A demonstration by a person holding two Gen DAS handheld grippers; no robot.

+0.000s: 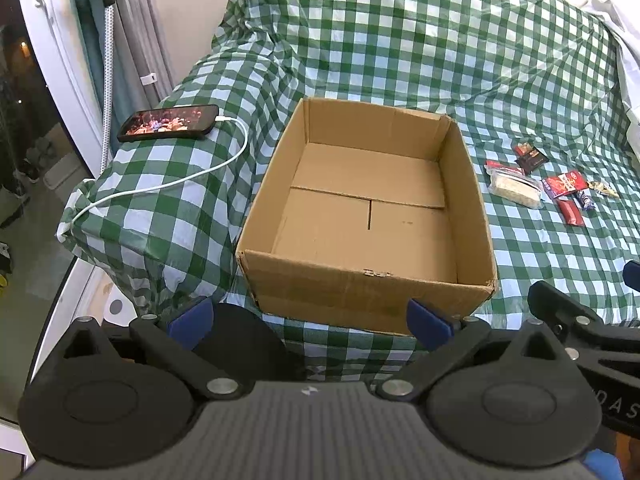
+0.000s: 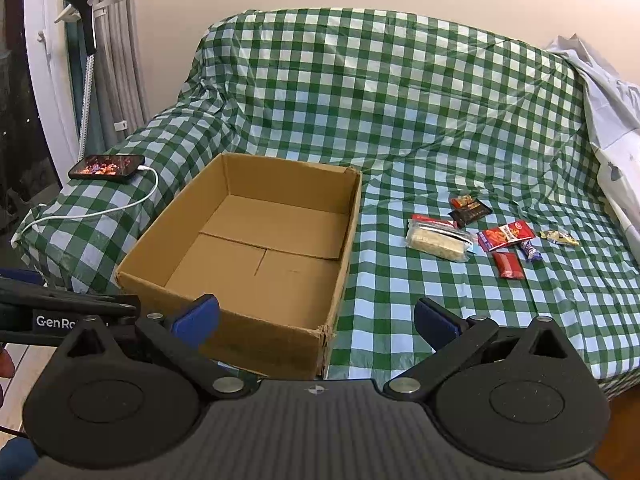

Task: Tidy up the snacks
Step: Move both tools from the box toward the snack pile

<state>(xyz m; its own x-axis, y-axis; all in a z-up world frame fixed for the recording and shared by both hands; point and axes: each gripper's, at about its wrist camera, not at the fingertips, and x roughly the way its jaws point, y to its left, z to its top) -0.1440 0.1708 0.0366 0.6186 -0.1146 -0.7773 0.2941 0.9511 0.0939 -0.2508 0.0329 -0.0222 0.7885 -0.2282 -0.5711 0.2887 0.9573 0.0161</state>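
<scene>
**Snacks laid out beside an empty box, both grippers wide open**

We see the snacks in a loose cluster on the green-and-white checked cloth [image 2: 420,92], well to the box's three o'clock side. Nearest the box lies a clear packet of pale beige crumbly bars [image 2: 437,239], with a thin red-edged wrapper tucked just behind it at twelve o'clock. At its one o'clock sits a black square sachet [image 2: 470,209] with a small red-and-gold packet touching its far corner. At the clear packet's three o'clock we find a red printed snack bag [image 2: 505,235], and just beside that, toward five o'clock, a small blue-and-white wrapped sweet [image 2: 531,250] and a plain red rectangular pouch [image 2: 508,265]. Farthest out at three o'clock lies a crinkled gold-wrapped candy [image 2: 559,237], apart from the rest.

The open brown cardboard box [image 1: 368,276] stands upright on the cloth, its floor flaps bare.

Our left gripper [image 1: 310,318] hovers at the box's six o'clock edge, blue-padded fingers spread wide with nothing between them. Our right gripper [image 2: 318,318] hangs near the box's front right corner, likewise spread wide and empty.

At the box's ten o'clock, a black smartphone with a lit screen [image 1: 169,122] rests on the draped armrest, a white charging cable [image 1: 168,184] plugged into it and trailing off toward seven o'clock.
</scene>
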